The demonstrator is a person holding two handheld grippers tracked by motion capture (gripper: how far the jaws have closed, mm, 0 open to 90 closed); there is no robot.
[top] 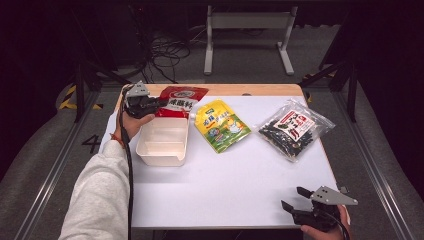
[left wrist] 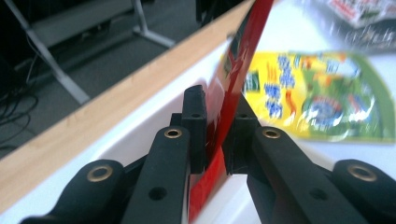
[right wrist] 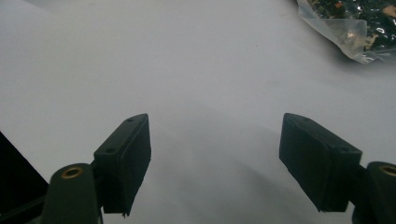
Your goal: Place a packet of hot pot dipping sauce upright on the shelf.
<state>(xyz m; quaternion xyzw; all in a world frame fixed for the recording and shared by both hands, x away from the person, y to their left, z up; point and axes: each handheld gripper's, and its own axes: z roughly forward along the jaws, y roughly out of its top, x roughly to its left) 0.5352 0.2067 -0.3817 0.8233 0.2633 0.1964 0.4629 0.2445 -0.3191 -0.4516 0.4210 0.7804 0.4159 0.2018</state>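
My left gripper [top: 160, 103] is shut on the near left edge of a red food pouch [top: 182, 100] at the table's back left. In the left gripper view the red pouch [left wrist: 240, 65] stands edge-on, pinched between the two black jaws of the left gripper [left wrist: 215, 133]. A white plastic tub [top: 163, 141] sits just in front of the pouch. My right gripper [top: 296, 198] rests low at the table's front right, open and holding nothing. In its own view the right gripper [right wrist: 215, 154] has wide-apart jaws over bare white tabletop.
A yellow-green spouted pouch [top: 221, 125] lies at mid table, also the yellow pouch [left wrist: 322, 98]. A clear bag of dark dried food [top: 295, 129] lies at the right, its corner [right wrist: 348, 28] ahead of the right gripper. A wooden strip [top: 235, 89] edges the far side.
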